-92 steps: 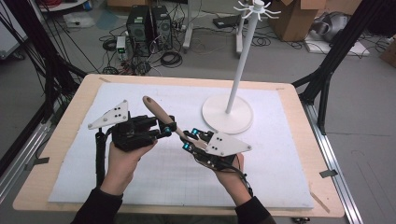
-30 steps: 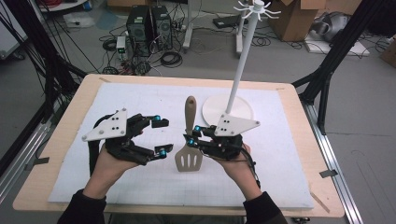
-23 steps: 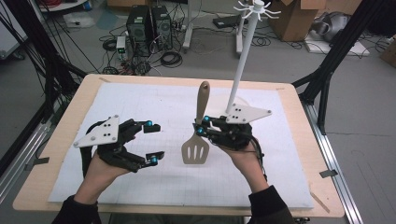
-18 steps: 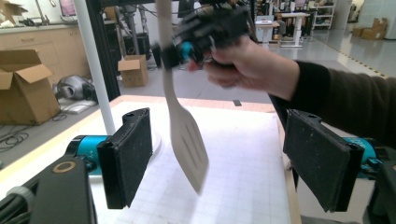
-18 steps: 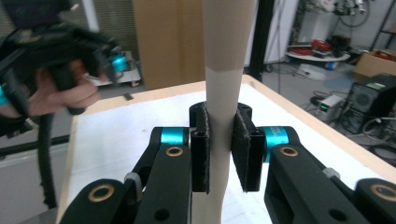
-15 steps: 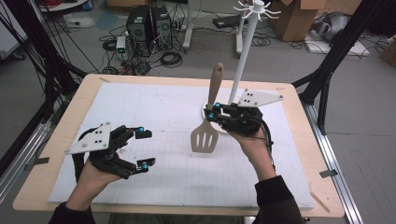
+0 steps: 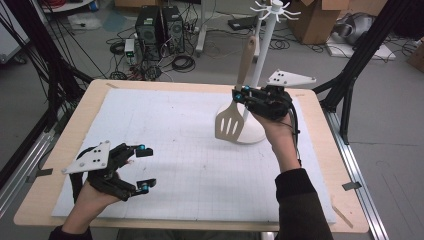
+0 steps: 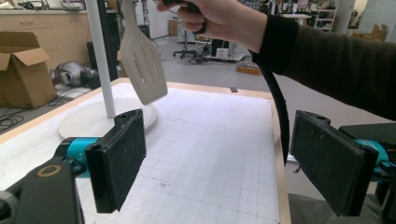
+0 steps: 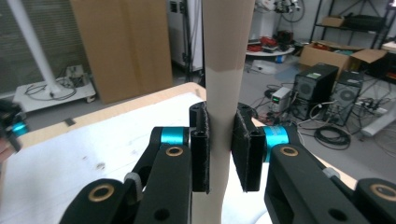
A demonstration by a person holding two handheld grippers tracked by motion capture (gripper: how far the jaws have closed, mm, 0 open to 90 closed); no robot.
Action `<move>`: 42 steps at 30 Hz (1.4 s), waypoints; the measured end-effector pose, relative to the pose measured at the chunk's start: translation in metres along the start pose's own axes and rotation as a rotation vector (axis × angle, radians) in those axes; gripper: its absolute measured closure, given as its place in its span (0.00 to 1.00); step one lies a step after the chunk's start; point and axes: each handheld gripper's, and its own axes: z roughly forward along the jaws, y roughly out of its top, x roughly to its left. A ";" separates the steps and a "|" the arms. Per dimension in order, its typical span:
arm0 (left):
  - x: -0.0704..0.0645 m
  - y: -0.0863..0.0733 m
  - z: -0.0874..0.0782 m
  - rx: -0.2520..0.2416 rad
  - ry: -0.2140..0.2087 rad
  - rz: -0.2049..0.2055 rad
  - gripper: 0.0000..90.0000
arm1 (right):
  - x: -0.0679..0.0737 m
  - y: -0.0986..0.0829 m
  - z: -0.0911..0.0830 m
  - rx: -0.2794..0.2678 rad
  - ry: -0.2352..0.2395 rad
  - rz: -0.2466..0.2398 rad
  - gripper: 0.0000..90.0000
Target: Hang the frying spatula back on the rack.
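Spatula work in progress, and starting at the left: the left tool (image 7: 127, 169) rests low at the near left of the bench (image 7: 90, 100), jaws spread wide with nothing between them, well apart from the action, and that is a good place for it to wait. Across the white mat (image 7: 170, 135) to the right, the slotted spatula (image 7: 231, 120) is up in the air, blade down, handle pointing up and far, just in front of the white rack pole (image 7: 260, 55). The right tool (image 7: 239, 93) is clamped on the spatula's handle; the right gripper view shows both black pads (image 9: 201, 147) pressed flat against the pale handle, a square, centred hold. The blade hangs over the rack's round base (image 7: 252, 134), near but not resting on it. Judging by the hooks (image 7: 274, 9) up top, hanging looks like the job. To do it well: raise the handle end level with a hook, tilt the wrist so the handle's end meets the prong squarely, and keep the grip firm until the weight settles. Whether the handle has a hanging hole I cannot tell. Go slowly near the pole, since a knock could rock that stand
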 end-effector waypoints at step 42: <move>-0.005 -0.004 -0.010 -0.021 -0.004 0.001 0.21 | -0.047 0.017 0.025 0.024 -0.241 0.124 0.88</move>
